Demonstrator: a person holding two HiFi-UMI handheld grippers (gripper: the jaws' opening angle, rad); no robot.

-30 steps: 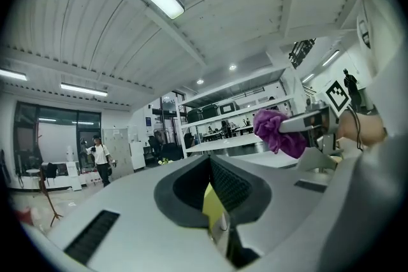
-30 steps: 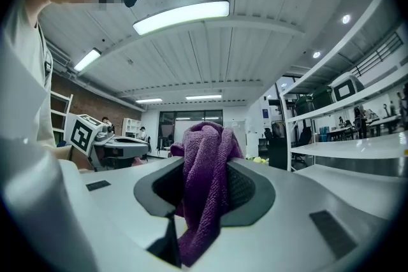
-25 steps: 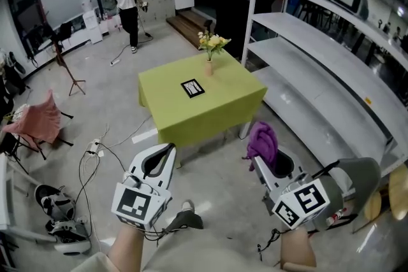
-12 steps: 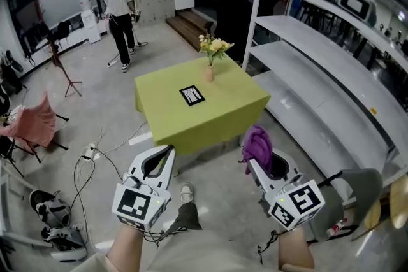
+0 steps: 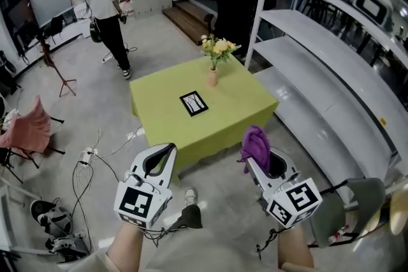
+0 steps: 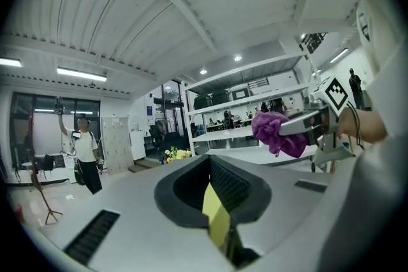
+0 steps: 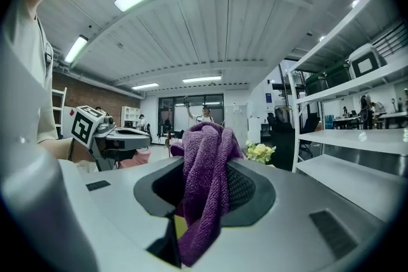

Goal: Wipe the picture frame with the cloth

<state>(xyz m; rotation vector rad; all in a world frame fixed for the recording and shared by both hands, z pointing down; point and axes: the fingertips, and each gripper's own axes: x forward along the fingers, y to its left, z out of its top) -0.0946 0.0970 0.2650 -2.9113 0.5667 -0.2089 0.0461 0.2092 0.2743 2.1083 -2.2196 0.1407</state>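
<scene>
A small black picture frame [image 5: 194,102] lies flat on the green-covered table [image 5: 236,108] ahead of me, well beyond both grippers. A vase of yellow flowers [image 5: 215,59] stands on the table behind the frame. My right gripper [image 5: 254,156] is shut on a bunched purple cloth [image 5: 256,143], which hangs out of the jaws in the right gripper view, cloth [image 7: 205,178]. My left gripper [image 5: 168,151] is held low at the left, jaws together with nothing between them. From the left gripper view the cloth [image 6: 275,132] shows off to the right.
White metal shelving [image 5: 319,41] runs along the right of the table. A person [image 5: 105,9] stands at the back left. Cables and a power strip [image 5: 88,156] lie on the floor at the left, near a pink-draped chair [image 5: 29,130]. A grey chair [image 5: 357,197] is at my right.
The table and frame have come closer and lower in the head view. The person at the back has shifted left. Both grippers keep their pose, the cloth still held.
</scene>
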